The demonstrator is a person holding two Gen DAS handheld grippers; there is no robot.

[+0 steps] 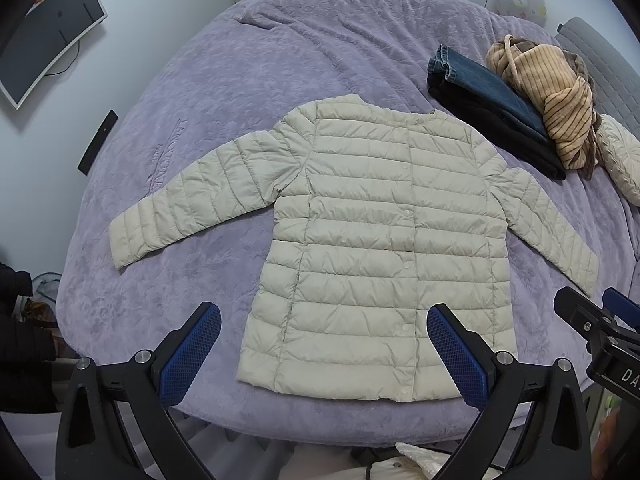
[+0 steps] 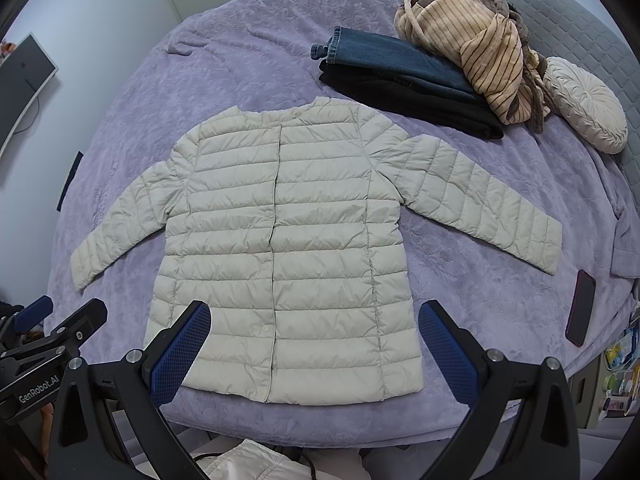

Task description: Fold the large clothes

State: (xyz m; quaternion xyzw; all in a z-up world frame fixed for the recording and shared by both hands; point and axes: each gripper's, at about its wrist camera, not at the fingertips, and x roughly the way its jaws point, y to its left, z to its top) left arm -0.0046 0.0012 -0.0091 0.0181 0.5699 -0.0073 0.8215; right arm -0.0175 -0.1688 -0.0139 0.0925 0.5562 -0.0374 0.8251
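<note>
A cream quilted puffer jacket point(image 1: 360, 232) point(image 2: 288, 240) lies flat on the purple bed cover point(image 1: 240, 64) point(image 2: 248, 48), front up and snapped closed, both sleeves spread outward. My left gripper point(image 1: 324, 316) hovers above the jacket's hem, open, with nothing between its blue pads. My right gripper point(image 2: 314, 312) hangs over the hem too, also open and holding nothing. The right gripper's black frame shows at the right edge of the left wrist view, and the left gripper's frame at the left edge of the right wrist view.
Folded blue jeans point(image 2: 392, 60) on a black garment point(image 2: 408, 108) lie at the far right, under a striped tan garment point(image 2: 480, 48). Beside them sit a round cream cushion point(image 2: 584, 112) and, nearer, a dark phone point(image 2: 581, 308). A monitor point(image 1: 44, 36) stands left of the bed.
</note>
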